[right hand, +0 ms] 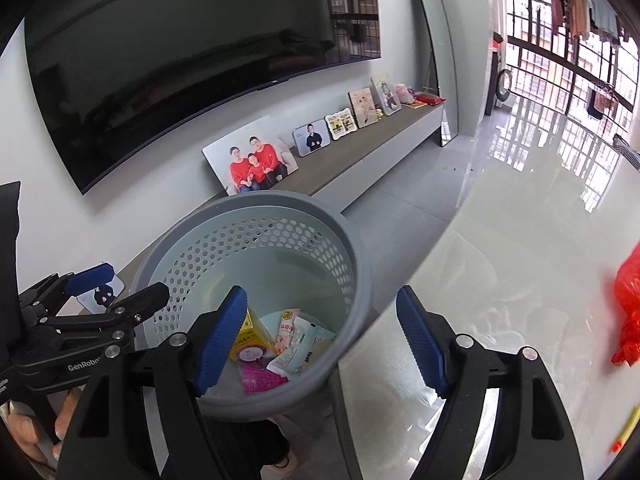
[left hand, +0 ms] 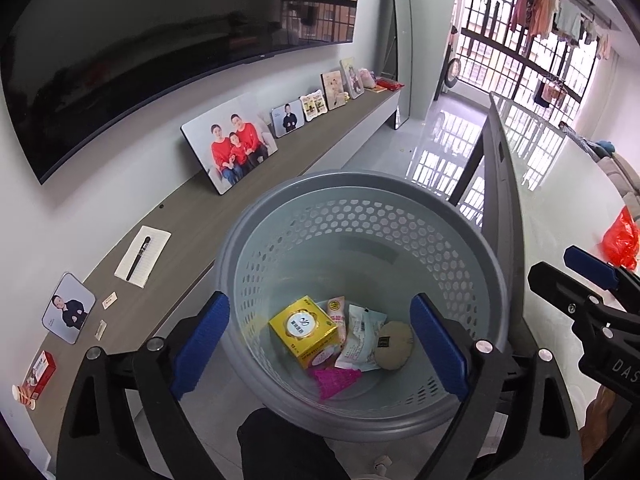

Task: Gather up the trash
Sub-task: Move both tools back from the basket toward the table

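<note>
Blue fingers (left hand: 202, 340) — bin rim (left hand: 360, 182) between

The bin (left hand: 360, 208) stands between shelf (left hand: 240, 208) and table (right hand: 520, 260), wrappers (left hand: 360, 340) and carton (left hand: 303, 330) inside.

one grey bin (left hand: 360, 216); five trash pieces inside; six photo frames on shelf (left hand: 192, 216); two claws.

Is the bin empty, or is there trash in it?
Not empty. The bin holds a yellow box, a few wrappers, a pink piece and a round tan item on its bottom, well below the rim.
</note>
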Demonstrator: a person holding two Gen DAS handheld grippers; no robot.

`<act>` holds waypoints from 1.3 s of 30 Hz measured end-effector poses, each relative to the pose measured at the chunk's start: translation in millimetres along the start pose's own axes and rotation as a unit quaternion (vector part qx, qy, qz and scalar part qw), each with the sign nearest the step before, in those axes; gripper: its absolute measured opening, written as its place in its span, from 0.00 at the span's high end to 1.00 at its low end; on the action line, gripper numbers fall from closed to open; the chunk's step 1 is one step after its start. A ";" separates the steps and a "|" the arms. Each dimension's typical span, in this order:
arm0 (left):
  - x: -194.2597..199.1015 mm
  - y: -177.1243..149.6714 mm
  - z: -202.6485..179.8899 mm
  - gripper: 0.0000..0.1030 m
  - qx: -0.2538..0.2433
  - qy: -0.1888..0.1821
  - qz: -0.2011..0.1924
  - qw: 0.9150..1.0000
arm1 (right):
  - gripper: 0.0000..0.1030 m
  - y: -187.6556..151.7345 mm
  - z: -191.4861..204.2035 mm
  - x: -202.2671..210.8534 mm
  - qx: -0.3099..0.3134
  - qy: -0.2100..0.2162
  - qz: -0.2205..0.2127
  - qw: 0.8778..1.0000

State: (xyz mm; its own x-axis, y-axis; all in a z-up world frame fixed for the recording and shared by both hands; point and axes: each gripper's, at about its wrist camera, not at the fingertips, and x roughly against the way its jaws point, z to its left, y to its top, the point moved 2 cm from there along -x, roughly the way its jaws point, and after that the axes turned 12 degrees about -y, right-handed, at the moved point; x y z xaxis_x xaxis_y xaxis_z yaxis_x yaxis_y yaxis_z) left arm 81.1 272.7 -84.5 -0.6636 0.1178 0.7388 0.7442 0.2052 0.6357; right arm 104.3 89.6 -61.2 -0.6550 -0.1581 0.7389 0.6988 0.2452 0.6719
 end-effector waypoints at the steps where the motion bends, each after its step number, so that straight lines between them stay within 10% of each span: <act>1: 1.5 0.4 -3.6 0.13 -0.004 -0.001 -0.001 1.000 | 0.28 -1.9 -4.4 3.6 -0.005 -0.003 -0.002 1.000; 29: 13.7 -24.7 -232.1 0.06 -0.132 -0.144 0.000 0.981 | 0.28 -117.4 -299.5 119.0 -0.196 -0.230 -0.013 0.953; 39: -1.2 -40.4 -312.1 0.06 -0.148 -0.161 0.015 0.976 | 0.28 -126.1 -377.4 87.3 -0.188 -0.226 0.023 0.956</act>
State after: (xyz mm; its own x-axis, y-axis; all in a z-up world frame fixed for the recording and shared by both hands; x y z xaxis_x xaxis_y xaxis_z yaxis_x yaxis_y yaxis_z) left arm 75.7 -39.0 -41.2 -0.5956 0.4285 0.6795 0.7211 -0.0875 0.6872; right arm 67.5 -316.2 -62.5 -0.6185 0.2942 0.7286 0.7285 -0.1326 0.6721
